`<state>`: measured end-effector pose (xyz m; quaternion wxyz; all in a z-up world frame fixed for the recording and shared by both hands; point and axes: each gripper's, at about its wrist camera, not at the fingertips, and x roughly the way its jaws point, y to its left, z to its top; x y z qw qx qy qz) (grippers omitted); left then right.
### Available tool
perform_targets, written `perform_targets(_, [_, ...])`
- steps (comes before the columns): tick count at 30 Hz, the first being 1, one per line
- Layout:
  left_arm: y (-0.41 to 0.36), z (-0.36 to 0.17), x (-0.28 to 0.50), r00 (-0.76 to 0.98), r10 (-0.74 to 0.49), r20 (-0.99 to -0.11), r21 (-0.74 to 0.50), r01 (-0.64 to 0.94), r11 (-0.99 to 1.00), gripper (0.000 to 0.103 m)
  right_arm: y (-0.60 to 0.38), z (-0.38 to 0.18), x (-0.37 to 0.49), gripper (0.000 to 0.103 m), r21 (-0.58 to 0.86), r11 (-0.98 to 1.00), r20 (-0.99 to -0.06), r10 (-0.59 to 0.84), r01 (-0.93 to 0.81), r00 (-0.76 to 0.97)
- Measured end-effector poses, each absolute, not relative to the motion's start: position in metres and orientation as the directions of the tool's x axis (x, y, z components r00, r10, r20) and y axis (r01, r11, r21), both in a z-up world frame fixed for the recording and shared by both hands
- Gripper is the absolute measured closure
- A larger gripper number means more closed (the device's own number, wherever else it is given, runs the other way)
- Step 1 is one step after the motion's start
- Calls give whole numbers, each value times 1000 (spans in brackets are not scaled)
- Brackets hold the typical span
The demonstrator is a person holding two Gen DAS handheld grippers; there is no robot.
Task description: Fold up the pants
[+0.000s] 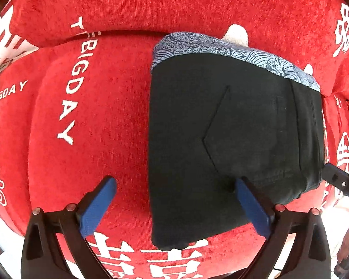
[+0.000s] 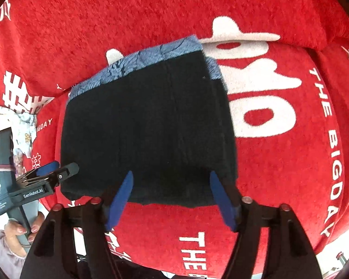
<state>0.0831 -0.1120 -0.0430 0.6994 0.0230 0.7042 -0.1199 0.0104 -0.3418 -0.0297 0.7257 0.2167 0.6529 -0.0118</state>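
Black pants (image 1: 232,144) lie folded into a compact rectangle on a red sofa cushion (image 1: 93,127), on top of a folded blue patterned garment (image 1: 221,46). My left gripper (image 1: 174,183) is open, hovering at the pants' near left edge, holding nothing. My right gripper (image 2: 172,176) is open over the near edge of the pants (image 2: 149,125), empty. The left gripper also shows in the right wrist view (image 2: 58,168), at the pants' left corner. The right gripper's tip shows in the left wrist view (image 1: 337,179).
The red cover has white lettering and a backrest (image 1: 174,4) behind the pile. A pale floral cloth (image 2: 23,125) lies at the left. A hand (image 2: 18,230) holds the left gripper's handle.
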Motion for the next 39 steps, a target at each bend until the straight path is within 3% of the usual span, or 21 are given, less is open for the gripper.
perform_targets(21, [-116, -60, 104, -71, -197, -978, -207, 182, 961, 1, -391, -55, -6, 23, 377, 819, -923, 371, 433, 102])
perform_targets(28, [-105, -67, 132, -111, -370, -922, -383, 139, 913, 1, -407, -61, 5, 23, 439, 793, -893, 437, 422, 109])
perform_targets(39, [-108, -93, 152, -161, -460, -873, -485, 198, 852, 1, -440, -81, 31, 20, 564, 744, -815, 571, 358, 99])
